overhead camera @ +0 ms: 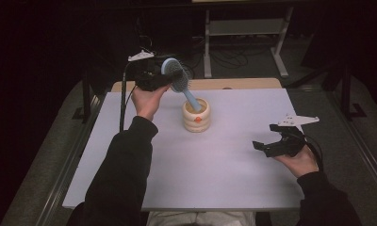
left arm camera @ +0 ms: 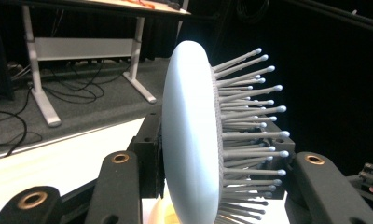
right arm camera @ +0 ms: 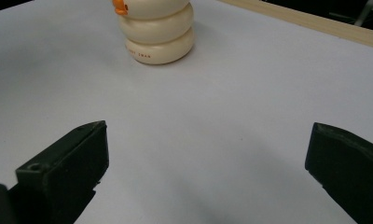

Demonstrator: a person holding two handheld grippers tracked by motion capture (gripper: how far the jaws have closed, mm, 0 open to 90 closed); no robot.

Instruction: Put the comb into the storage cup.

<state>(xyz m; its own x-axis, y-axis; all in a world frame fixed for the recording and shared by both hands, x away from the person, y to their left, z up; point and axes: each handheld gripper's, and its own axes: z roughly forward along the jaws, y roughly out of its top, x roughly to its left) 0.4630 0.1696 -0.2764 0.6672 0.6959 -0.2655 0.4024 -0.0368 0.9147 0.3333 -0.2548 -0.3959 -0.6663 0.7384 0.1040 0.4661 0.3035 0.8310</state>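
Observation:
A light blue hairbrush (overhead camera: 179, 81) slants with its handle down inside a cream ribbed holder (overhead camera: 196, 116) that has an orange beak, at the table's middle back. My left gripper (overhead camera: 164, 77) is shut on the brush's head, held above and left of the holder. In the left gripper view the brush head (left arm camera: 190, 135) stands edge-on between the jaws, bristles pointing right. My right gripper (overhead camera: 263, 147) hovers open over the table's right side, nothing between its jaws. The right gripper view shows the holder (right arm camera: 155, 29) farther off, past the open right gripper (right arm camera: 208, 158).
The white table top (overhead camera: 215, 165) has a wooden strip (overhead camera: 243, 84) along its far edge. Beyond it stands a white-legged desk frame (overhead camera: 245, 35) with cables on the dark floor. A metal rail (overhead camera: 64, 174) runs along the table's left side.

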